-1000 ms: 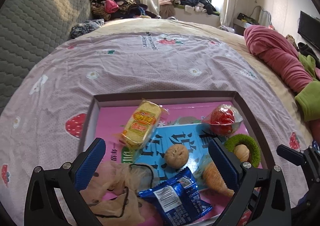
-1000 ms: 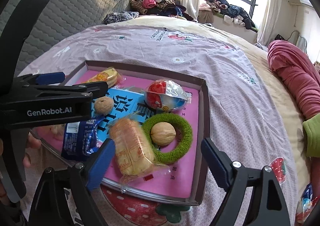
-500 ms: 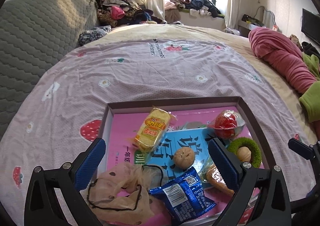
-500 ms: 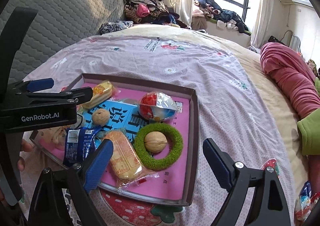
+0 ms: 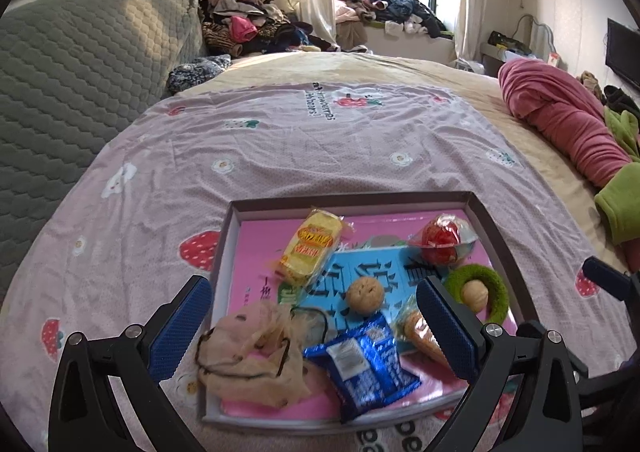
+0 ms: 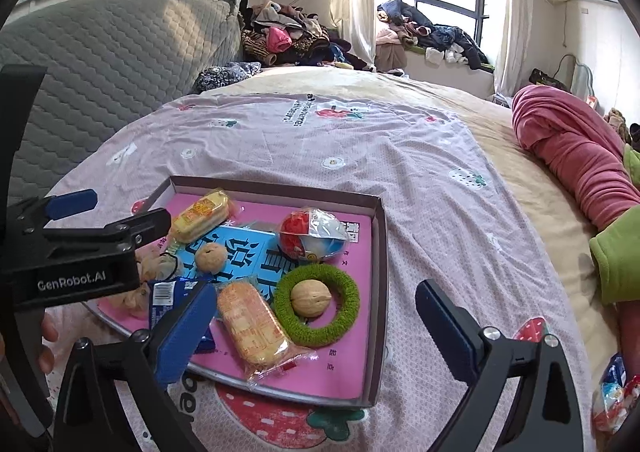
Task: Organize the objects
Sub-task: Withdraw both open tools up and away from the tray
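**Snacks and walnuts gathered in a tray on the bed**

Pink strawberry-print bedding [image 5: 280, 156] covers a bed, with a grey quilted headboard [image 5: 72, 84] to the left and heaped clothes [image 6: 288, 36] under the window. On the bedding sits a shallow tray [image 6: 378, 252] with a pink and blue printed sheet lining it.

Inside the tray lie a yellow wrapped cake [image 5: 312, 248] near the far wall, a red and blue wrapped ball [image 6: 312, 236], a green fuzzy ring [image 6: 318, 304] with a walnut [image 6: 310, 298] in its hole, a second walnut [image 5: 363, 295] on the blue print, an orange wrapped biscuit pack [image 6: 252, 326], a blue snack packet [image 5: 364, 366] and a crumpled beige net bag [image 5: 252, 352] in the near left corner.

The left gripper [image 5: 316, 328] hangs over the tray's near edge, jaws wide apart and empty. The right gripper [image 6: 316, 328] has just been spreading its jaws; they stand wide apart above the biscuit pack and ring, pressing on nothing.
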Available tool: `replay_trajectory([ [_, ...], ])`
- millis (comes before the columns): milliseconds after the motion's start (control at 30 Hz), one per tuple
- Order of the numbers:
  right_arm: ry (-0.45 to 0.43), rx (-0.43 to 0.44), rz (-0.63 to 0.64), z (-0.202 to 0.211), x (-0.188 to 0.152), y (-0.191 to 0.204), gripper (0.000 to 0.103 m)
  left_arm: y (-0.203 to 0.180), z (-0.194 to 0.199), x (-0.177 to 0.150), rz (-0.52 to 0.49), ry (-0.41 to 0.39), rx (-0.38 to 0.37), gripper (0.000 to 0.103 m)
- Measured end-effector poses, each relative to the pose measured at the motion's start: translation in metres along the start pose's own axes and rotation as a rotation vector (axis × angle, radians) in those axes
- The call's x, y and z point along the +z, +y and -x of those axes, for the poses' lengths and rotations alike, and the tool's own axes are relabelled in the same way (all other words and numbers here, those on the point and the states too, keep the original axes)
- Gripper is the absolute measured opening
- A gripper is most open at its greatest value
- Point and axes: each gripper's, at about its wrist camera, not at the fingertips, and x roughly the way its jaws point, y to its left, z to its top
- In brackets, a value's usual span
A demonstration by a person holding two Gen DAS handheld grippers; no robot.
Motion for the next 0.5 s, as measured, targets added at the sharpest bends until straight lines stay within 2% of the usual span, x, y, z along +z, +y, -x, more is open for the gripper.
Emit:
replay_trajectory([
  [300, -0.050, -0.001, -0.045, 0.035, -0.004, 0.004, 0.102, 0.011, 0.035, -0.025, 0.001, 0.021, 0.046, 0.102],
  [500, -0.025, 0.009, -0.056, 0.055, -0.012, 0.007, 0.102, 0.016, 0.065, -0.044, 0.013, 0.028, 0.047, 0.102],
])
